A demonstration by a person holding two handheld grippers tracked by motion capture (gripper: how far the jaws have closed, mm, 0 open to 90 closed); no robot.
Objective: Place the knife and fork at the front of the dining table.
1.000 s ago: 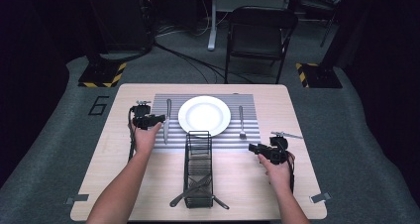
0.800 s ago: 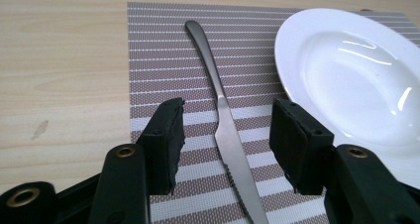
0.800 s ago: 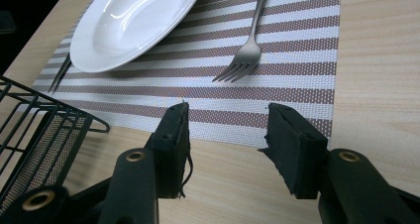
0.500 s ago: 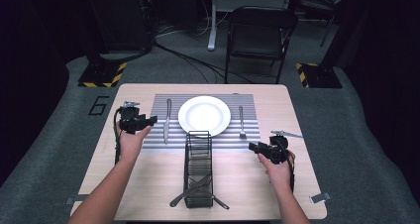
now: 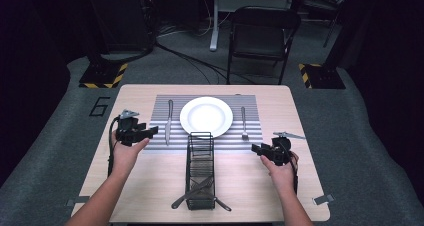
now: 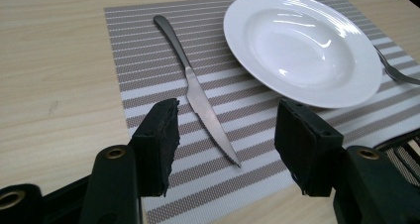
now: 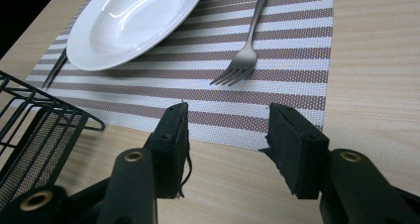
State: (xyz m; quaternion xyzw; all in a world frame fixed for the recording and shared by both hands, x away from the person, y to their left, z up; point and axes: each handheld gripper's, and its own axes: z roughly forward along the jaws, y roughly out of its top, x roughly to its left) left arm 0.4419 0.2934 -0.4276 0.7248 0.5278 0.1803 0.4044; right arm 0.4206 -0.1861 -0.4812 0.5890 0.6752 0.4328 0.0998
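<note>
On your placemat [image 5: 207,120] the plate [image 5: 206,115] sits centred, with the knife [image 5: 169,121] to its left and the fork [image 5: 244,122] to its right. The wire basket [image 5: 200,168] stands nearer you, holding utensils [image 5: 197,193] at its near end.

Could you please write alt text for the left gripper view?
The left gripper hangs with its black jaws open and empty above a striped placemat. A knife lies on the mat just beyond the jaws, beside a white plate, on a light wooden table.
</note>
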